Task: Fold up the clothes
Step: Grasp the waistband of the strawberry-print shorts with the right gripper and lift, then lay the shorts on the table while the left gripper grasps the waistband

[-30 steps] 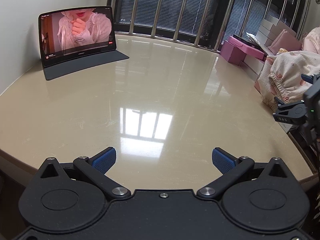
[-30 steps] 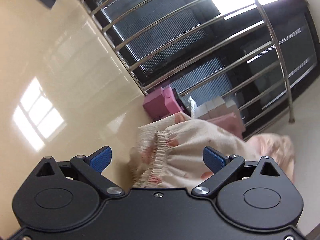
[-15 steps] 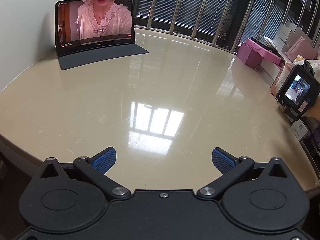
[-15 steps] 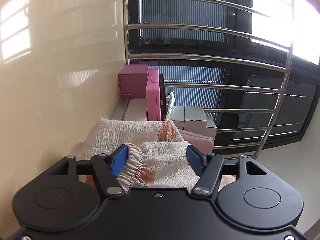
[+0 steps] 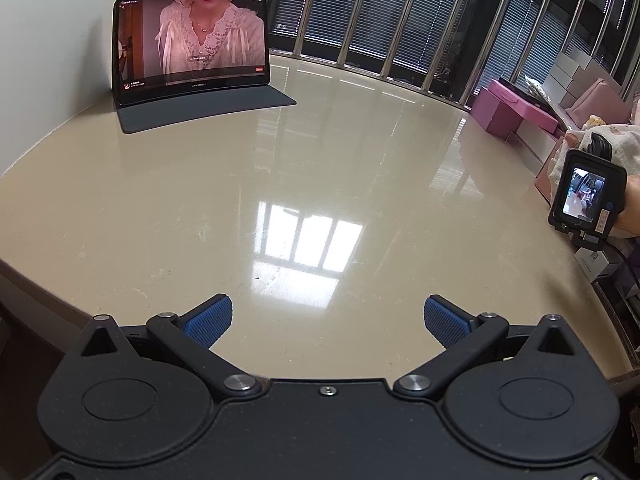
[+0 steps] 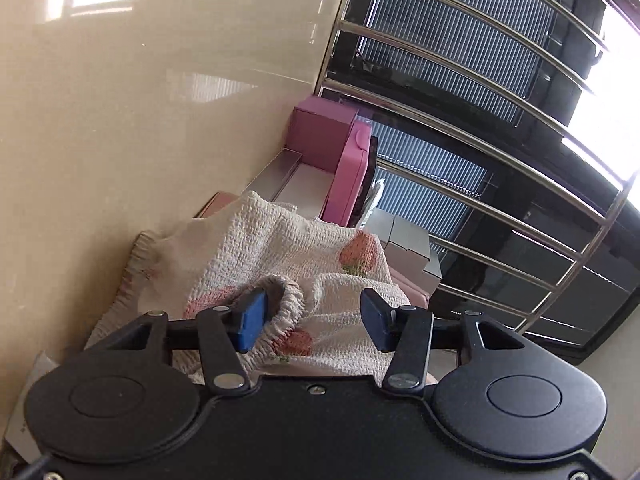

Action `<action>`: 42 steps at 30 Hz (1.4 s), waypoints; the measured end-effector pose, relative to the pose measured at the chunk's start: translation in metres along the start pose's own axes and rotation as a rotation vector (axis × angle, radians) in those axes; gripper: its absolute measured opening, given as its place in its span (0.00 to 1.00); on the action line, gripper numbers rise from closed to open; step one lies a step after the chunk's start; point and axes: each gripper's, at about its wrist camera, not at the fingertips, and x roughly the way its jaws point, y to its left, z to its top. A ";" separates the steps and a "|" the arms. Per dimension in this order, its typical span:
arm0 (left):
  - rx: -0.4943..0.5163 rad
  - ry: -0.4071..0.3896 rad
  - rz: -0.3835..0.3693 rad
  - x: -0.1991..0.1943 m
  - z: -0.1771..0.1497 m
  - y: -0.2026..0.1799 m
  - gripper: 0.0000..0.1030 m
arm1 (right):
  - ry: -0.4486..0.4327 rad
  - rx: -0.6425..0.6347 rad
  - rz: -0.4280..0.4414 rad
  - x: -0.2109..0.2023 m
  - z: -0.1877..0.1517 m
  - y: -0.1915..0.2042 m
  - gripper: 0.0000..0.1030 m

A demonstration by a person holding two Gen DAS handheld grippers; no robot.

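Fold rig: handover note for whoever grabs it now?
Left gripper: open, nothing in it, over the table near edge.
Right gripper: fingers partly closed around the garment, elastic hem bunched between them; a firm pinch is not evident.
Garment: off the table's right side, on the pile by the pink boxes.
Done: nothing folded.
Left: secure the grip, bring garment onto table, spread, fold.

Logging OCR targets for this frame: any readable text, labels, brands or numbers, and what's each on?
None can be read.
tablet: small caption lines and a red badge on the screen, too small to read.
right gripper: a white sticker on its camera unit, seen from the left wrist view, blurred.
white box beside the table: printed mark, illegible.
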 end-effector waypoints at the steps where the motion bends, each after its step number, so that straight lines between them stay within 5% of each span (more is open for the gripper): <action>1: 0.001 -0.005 -0.006 -0.001 0.002 0.001 1.00 | 0.007 -0.009 -0.006 0.005 0.001 0.000 0.51; 2: 0.001 -0.010 -0.012 -0.002 0.005 0.001 1.00 | 0.015 -0.011 0.005 0.009 0.001 -0.002 0.37; 3: 0.002 -0.016 -0.018 -0.004 0.007 0.002 1.00 | 0.028 0.000 0.029 0.011 0.001 -0.006 0.02; 6: 0.004 -0.031 -0.035 -0.007 0.014 0.004 1.00 | 0.006 0.098 0.061 0.002 -0.006 -0.037 0.04; 9: 0.006 -0.047 -0.053 -0.011 0.021 0.006 1.00 | -0.106 0.197 -0.033 -0.030 -0.025 -0.090 0.04; 20: -0.017 -0.155 -0.124 -0.031 0.061 -0.003 1.00 | -0.472 0.815 -0.275 -0.152 -0.104 -0.435 0.03; 24: -0.042 -0.243 -0.135 -0.056 0.076 0.005 1.00 | -0.550 0.963 -0.317 -0.183 -0.123 -0.491 0.04; 26: -0.046 -0.271 -0.117 -0.066 0.079 0.008 1.00 | -0.588 0.993 -0.265 -0.189 -0.128 -0.489 0.04; 30: -0.052 -0.238 -0.073 -0.064 0.071 0.019 1.00 | -0.656 0.959 -0.024 -0.186 -0.125 -0.432 0.04; 39: -0.064 -0.140 0.028 -0.052 0.051 0.043 1.00 | -0.681 0.990 0.697 -0.193 -0.118 -0.208 0.04; 42: -0.024 -0.091 0.041 -0.039 0.050 0.035 1.00 | -0.635 1.046 0.785 -0.207 -0.121 -0.161 0.04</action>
